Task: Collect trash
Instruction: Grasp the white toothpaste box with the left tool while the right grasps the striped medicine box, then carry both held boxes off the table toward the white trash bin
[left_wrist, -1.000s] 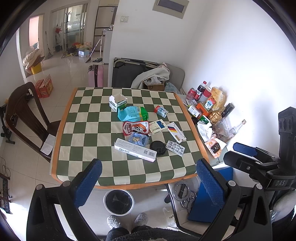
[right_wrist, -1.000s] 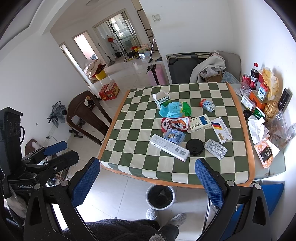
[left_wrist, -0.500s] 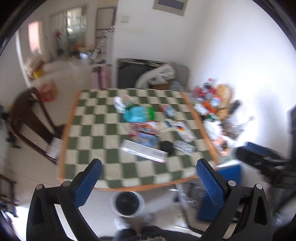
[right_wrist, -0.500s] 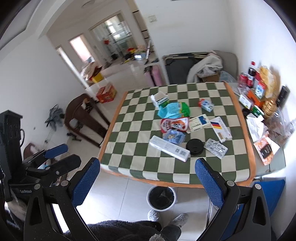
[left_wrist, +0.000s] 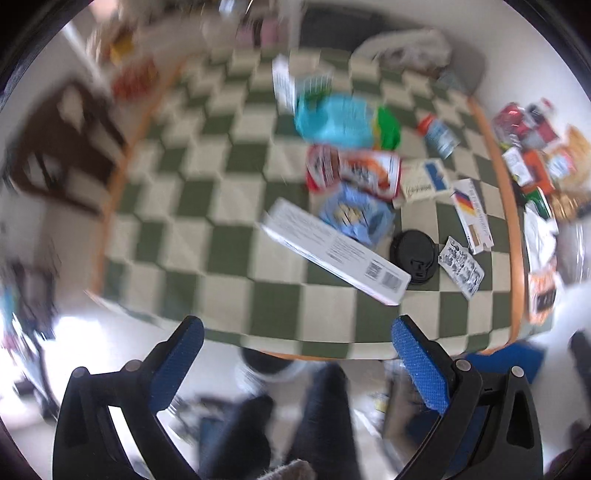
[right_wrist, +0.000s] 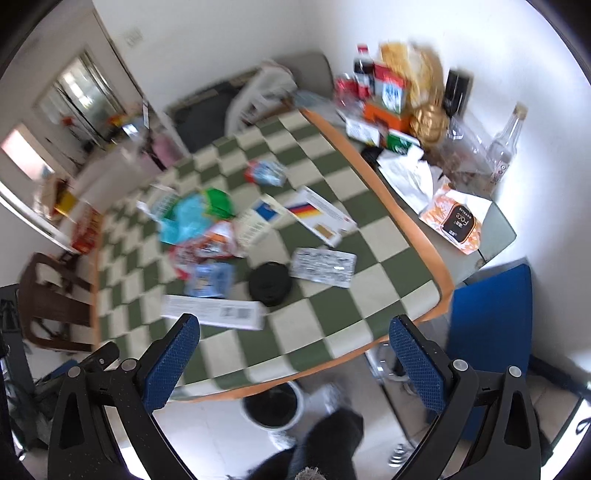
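Note:
Trash lies on a green-and-white checked table (left_wrist: 192, 229) (right_wrist: 325, 325): a long white box (left_wrist: 334, 254) (right_wrist: 212, 312), a black cup lid (left_wrist: 415, 254) (right_wrist: 269, 282), a blister pack (left_wrist: 461, 266) (right_wrist: 323, 266), a blue wrapper (left_wrist: 354, 216) (right_wrist: 208, 278), a red snack bag (left_wrist: 352, 171) and a teal bag (left_wrist: 334, 120) (right_wrist: 188, 219). A bin (right_wrist: 273, 406) (left_wrist: 264, 363) stands on the floor under the near edge. My left gripper (left_wrist: 295, 362) and right gripper (right_wrist: 293, 360) both hang open and empty above that edge.
A side shelf at the right holds bottles, cans and boxes (right_wrist: 388, 96) and an orange pouch (right_wrist: 456, 221). A blue chair seat (right_wrist: 491, 317) sits by the table corner, a dark wooden chair (right_wrist: 51, 295) on the left. The person's legs (left_wrist: 325, 413) are below.
Both grippers have swung in closer and lower toward the table; it now fills both views, with motion blur. The right view has turned toward the table's right corner. Both jaws remain open.

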